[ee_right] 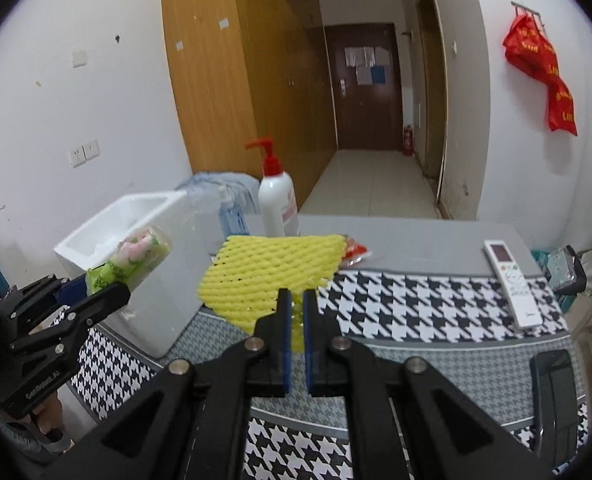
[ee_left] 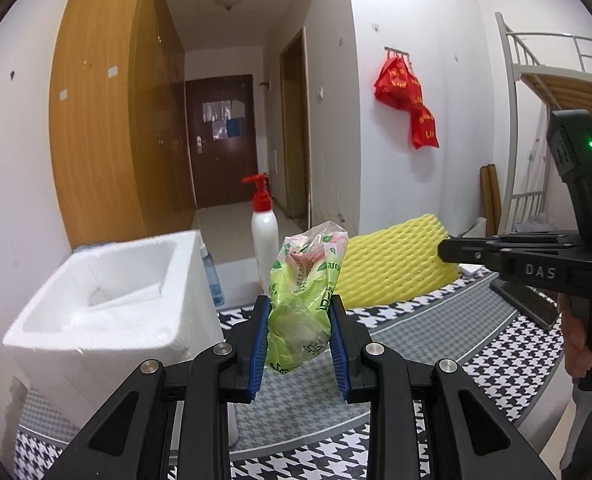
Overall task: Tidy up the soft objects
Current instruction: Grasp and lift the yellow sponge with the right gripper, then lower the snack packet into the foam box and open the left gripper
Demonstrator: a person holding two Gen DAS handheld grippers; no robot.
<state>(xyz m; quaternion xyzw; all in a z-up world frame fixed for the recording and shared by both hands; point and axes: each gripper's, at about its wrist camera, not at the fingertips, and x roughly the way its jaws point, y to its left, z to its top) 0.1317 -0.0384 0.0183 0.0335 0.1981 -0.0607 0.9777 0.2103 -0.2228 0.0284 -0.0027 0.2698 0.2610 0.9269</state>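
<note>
Up close, the left gripper point(ee_left: 299, 336) pinches a crumpled green plastic packet point(ee_left: 302, 300) between its blue pads, raised beside the white foam box point(ee_left: 95, 312). To its right, the right gripper point(ee_right: 297, 334), jaws nearly together, clamps one edge of a yellow foam net sheet point(ee_right: 271, 268) lifted over the houndstooth-covered desk point(ee_right: 416, 304). Behind stands a pump bottle point(ee_right: 277, 200). Both grips look slight: the slick packet could slide free, and the dangling sheet could brush the bottle.

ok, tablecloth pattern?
Black-and-white houndstooth tablecloth with grey bands; clearest in the right wrist view.
</note>
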